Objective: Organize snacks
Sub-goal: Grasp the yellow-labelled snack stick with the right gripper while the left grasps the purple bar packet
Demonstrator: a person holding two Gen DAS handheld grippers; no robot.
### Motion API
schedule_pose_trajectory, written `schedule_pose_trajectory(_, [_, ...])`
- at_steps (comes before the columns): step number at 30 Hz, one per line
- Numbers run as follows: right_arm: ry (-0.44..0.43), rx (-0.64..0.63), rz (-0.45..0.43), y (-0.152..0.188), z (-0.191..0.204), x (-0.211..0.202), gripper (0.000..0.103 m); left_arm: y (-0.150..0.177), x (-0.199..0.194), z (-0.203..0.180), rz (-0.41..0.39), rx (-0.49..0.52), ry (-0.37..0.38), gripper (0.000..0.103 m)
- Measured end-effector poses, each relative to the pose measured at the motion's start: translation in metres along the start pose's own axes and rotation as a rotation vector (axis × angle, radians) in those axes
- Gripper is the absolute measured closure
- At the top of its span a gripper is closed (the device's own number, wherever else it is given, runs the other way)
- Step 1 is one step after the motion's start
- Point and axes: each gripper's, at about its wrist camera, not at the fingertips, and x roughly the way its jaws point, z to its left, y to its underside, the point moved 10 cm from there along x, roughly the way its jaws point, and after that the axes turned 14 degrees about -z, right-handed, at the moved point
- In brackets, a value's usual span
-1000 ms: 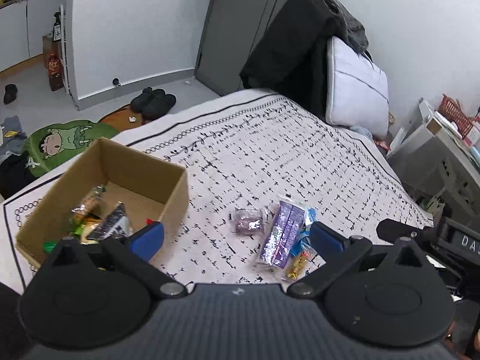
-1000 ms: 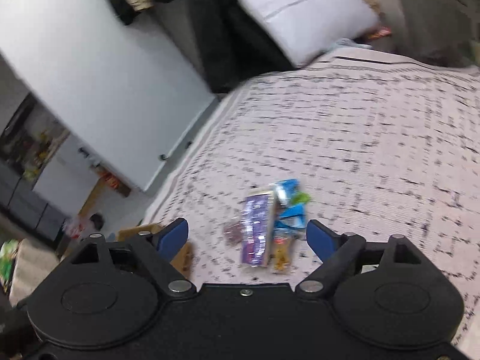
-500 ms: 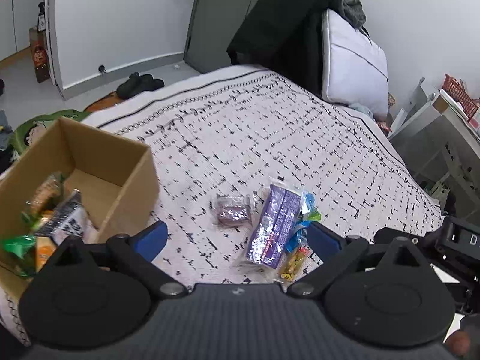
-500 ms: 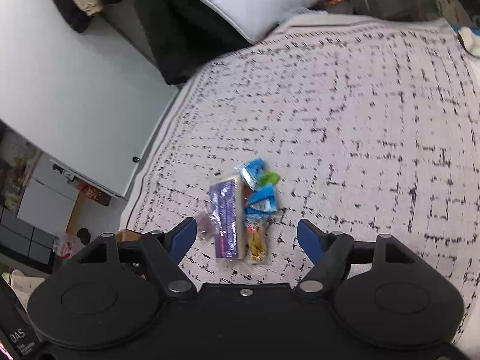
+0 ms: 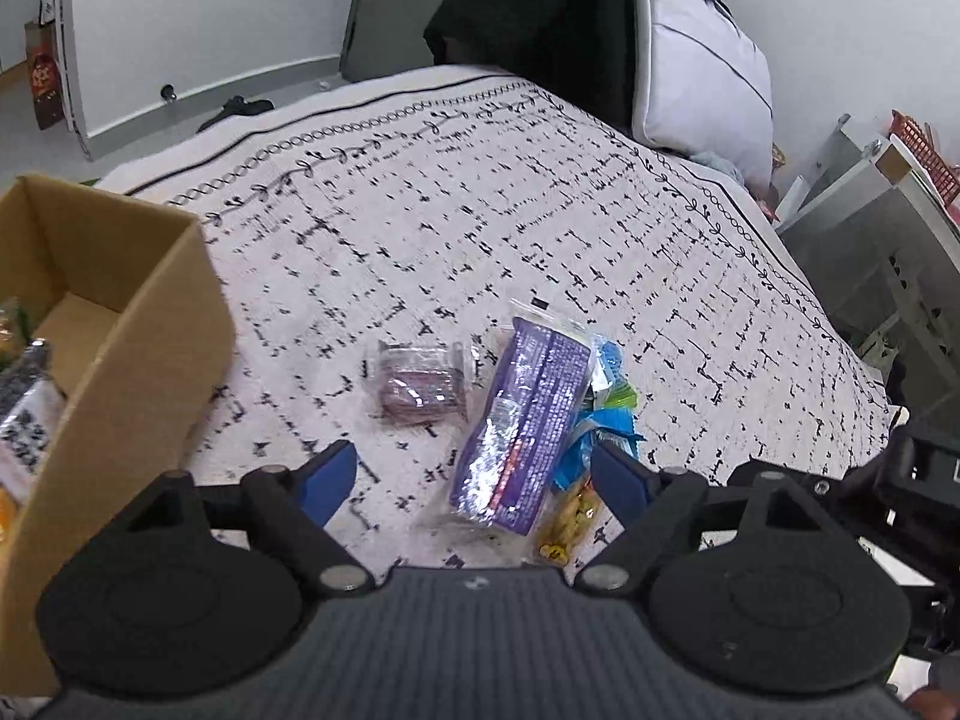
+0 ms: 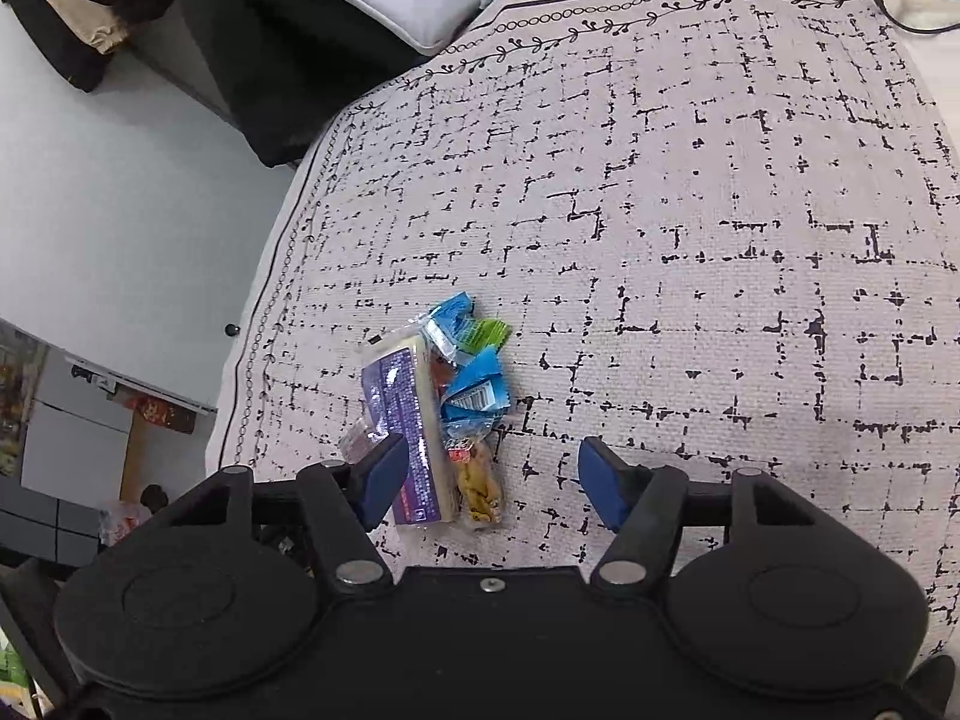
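Observation:
A small pile of snacks lies on the patterned bedspread point(image 5: 480, 228): a purple packet point(image 5: 519, 420), a clear-wrapped dark snack point(image 5: 420, 384), blue wrappers point(image 5: 603, 420) and a yellow snack point(image 5: 567, 519). My left gripper point(image 5: 474, 480) is open and empty, just above and before the purple packet. A cardboard box point(image 5: 120, 324) holding several snacks stands at the left. In the right wrist view my right gripper point(image 6: 489, 477) is open and empty, over the near end of the purple packet point(image 6: 405, 426), with the yellow snack point(image 6: 477, 480) and blue wrappers point(image 6: 474, 390) between its fingers.
A white pillow point(image 5: 702, 72) and dark clothes point(image 5: 540, 6) lie at the bed's far end. A grey shelf unit point(image 5: 882, 240) stands beyond the right bed edge. The bed's left edge point(image 6: 264, 300) drops to the floor. My right gripper's body point(image 5: 900, 480) shows at the right.
Both grippers have moved closer to the snack pile. The left view has swung right, so the box has slid toward the left edge. Both stay open and empty.

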Motion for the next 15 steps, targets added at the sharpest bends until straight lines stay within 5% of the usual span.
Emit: schedule_pose_trajectory(15, [0.039, -0.013, 0.057, 0.013, 0.004, 0.033, 0.047, 0.022, 0.044, 0.003, 0.067, -0.029, 0.033, 0.039])
